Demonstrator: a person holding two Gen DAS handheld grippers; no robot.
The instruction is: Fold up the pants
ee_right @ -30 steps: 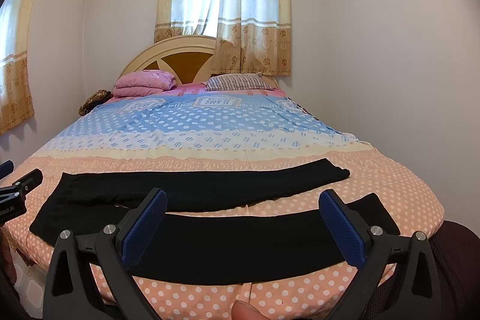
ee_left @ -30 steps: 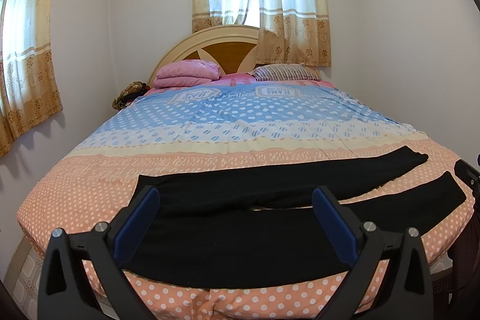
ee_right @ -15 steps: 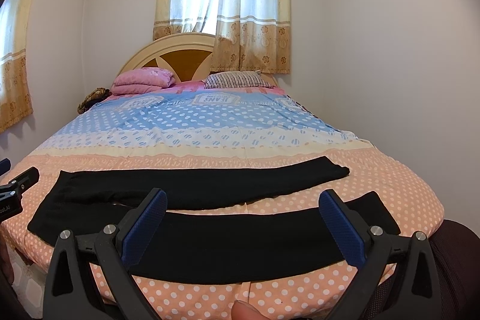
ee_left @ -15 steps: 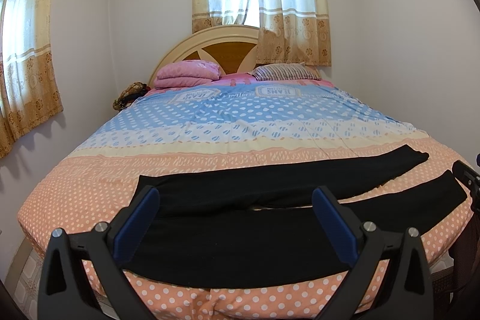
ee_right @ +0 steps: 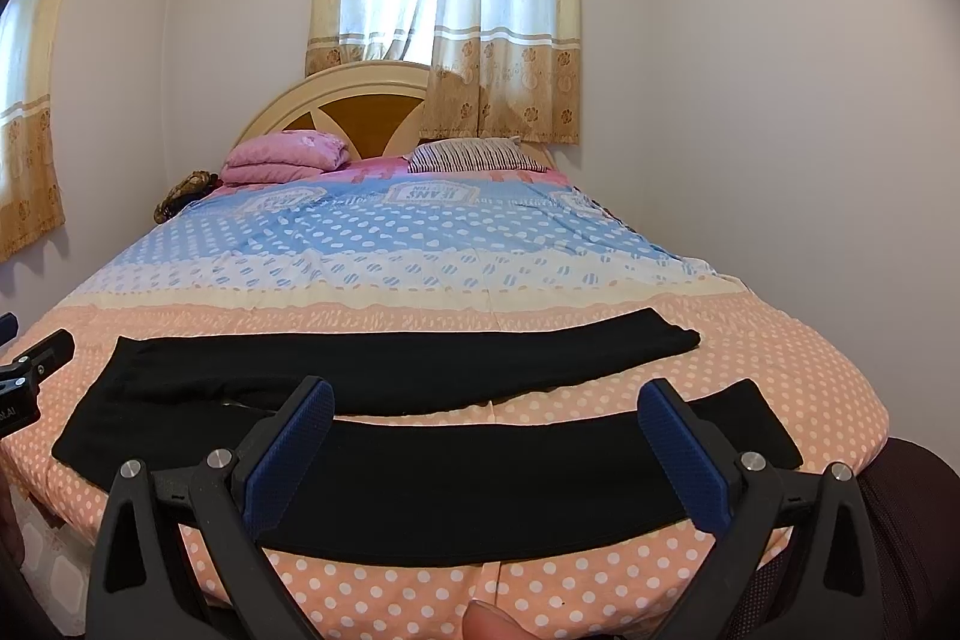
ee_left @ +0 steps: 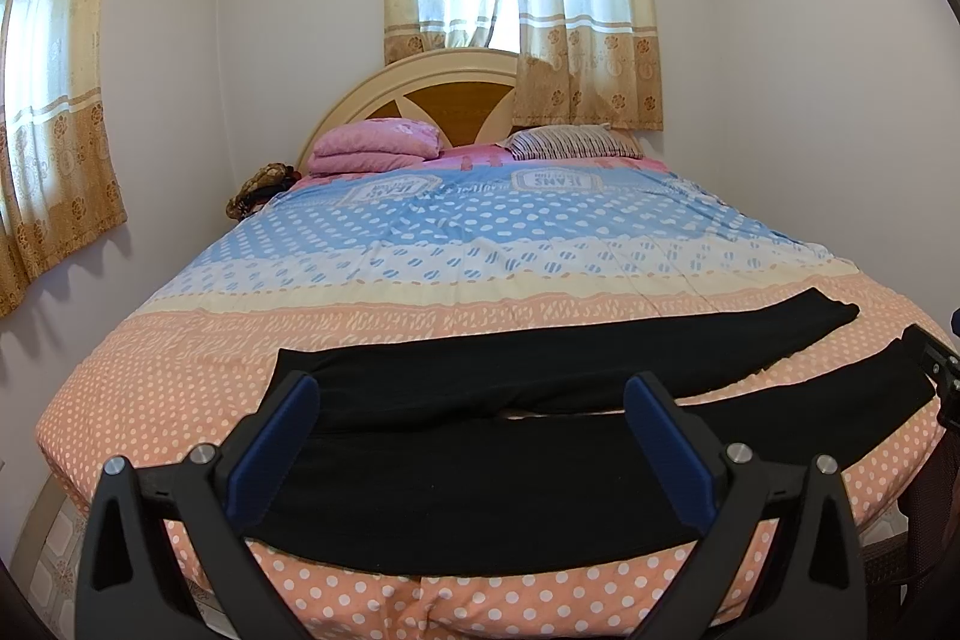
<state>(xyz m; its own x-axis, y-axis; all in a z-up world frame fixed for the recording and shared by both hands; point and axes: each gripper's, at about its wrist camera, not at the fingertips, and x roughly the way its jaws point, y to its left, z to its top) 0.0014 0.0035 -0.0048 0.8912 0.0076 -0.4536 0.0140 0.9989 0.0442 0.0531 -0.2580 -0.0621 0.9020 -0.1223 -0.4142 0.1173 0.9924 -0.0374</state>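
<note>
Left gripper, black frame with blue textured pads: jaws spread wide, holding nothing, above the near edge of the bed. Right gripper, same build: jaws likewise apart and empty.

Black soft-fabric pants: spread flat across the near end of the polka-dot bedspread, waist at left, two legs running right, parted by a narrow gap; near leg partly hidden behind the gripper frames.

Bedspread: peach band near, blue and cream bands far, lightly creased.

Folded pink quilt and striped pillow: far end, against the arched wooden headboard.

Dark patterned bundle beside the bed, far left: hard to make out.

Fingertip: cut off at the bottom edge of the right view.
</note>
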